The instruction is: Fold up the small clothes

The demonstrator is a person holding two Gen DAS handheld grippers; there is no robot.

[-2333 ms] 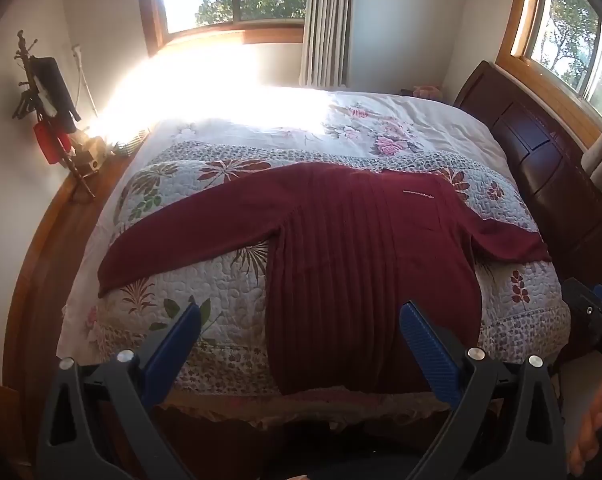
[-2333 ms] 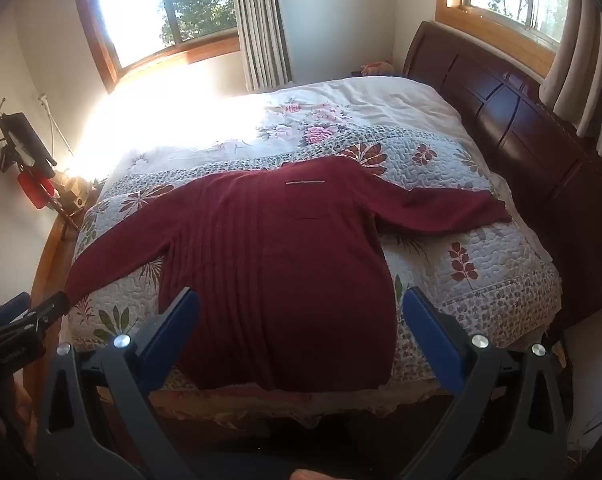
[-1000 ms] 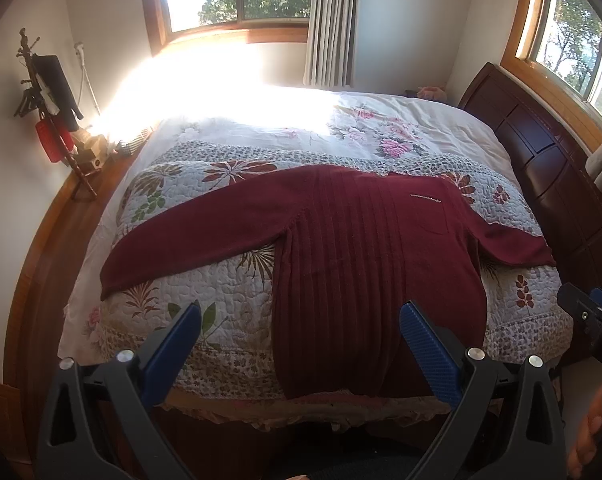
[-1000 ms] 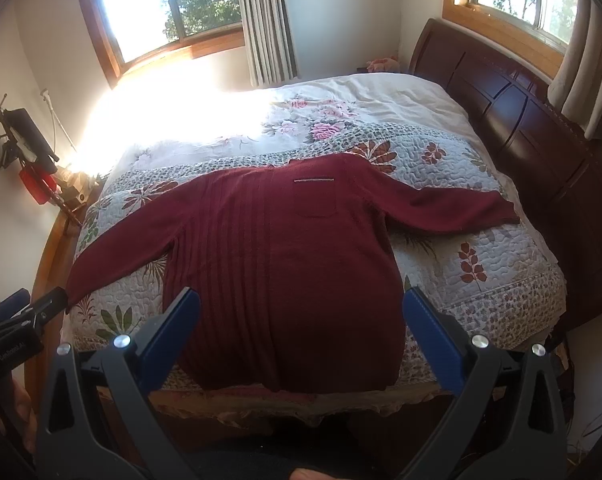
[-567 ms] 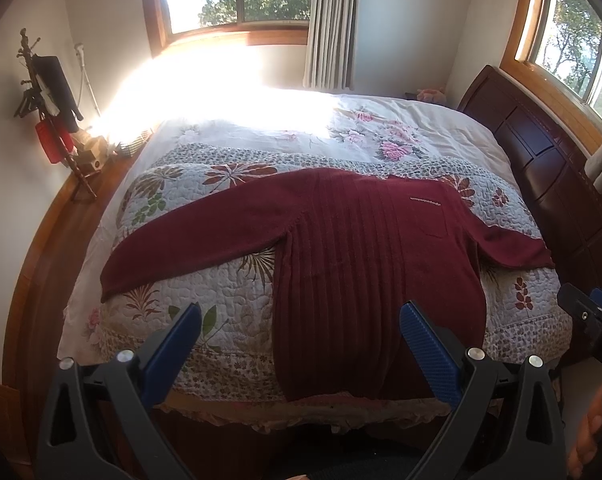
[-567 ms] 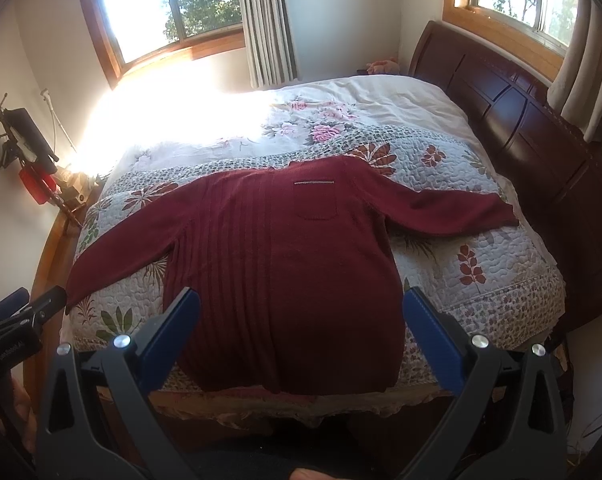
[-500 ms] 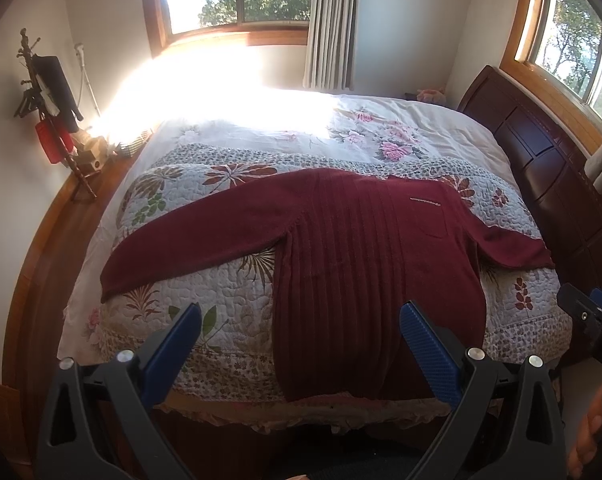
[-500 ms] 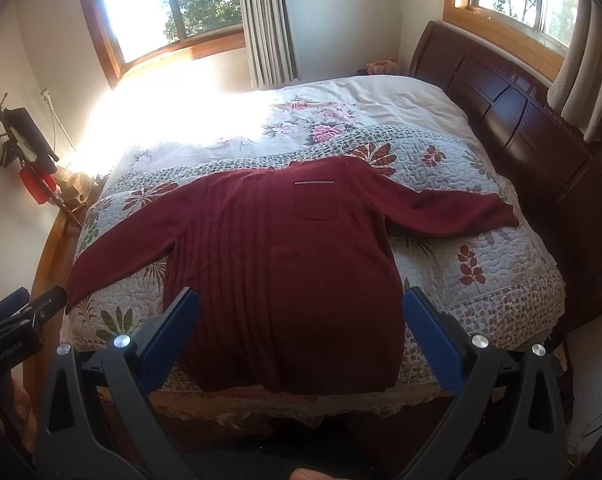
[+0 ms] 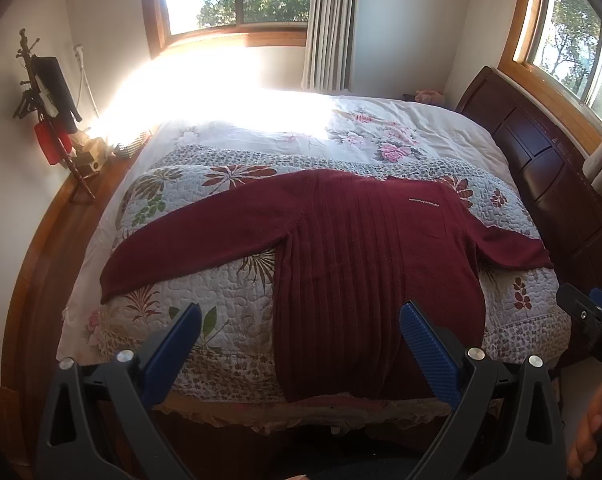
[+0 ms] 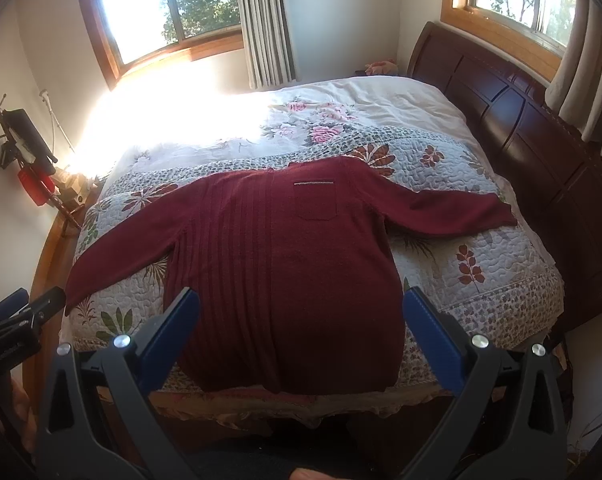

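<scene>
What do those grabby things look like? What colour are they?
Both are alike. The left tongs have two black plastic arms shaped like long triangles with cut-out holes, round silver bolts near the top, and flat blue textured pads at the tips. The right tongs have the same black frame, silver bolts and blue pads. No cables or sleeves show.

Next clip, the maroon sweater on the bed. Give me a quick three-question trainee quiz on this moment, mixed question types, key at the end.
1. True or false: the left gripper is shut on the sweater.
2. How do the sleeves lie? A) folded over the chest B) spread out to both sides C) tucked underneath
3. Fill in: the sweater's hem lies at the bed's ____ edge, by the right gripper.

Key: 1 false, both grippers are open and hold nothing; 2 B; 3 near.
</scene>
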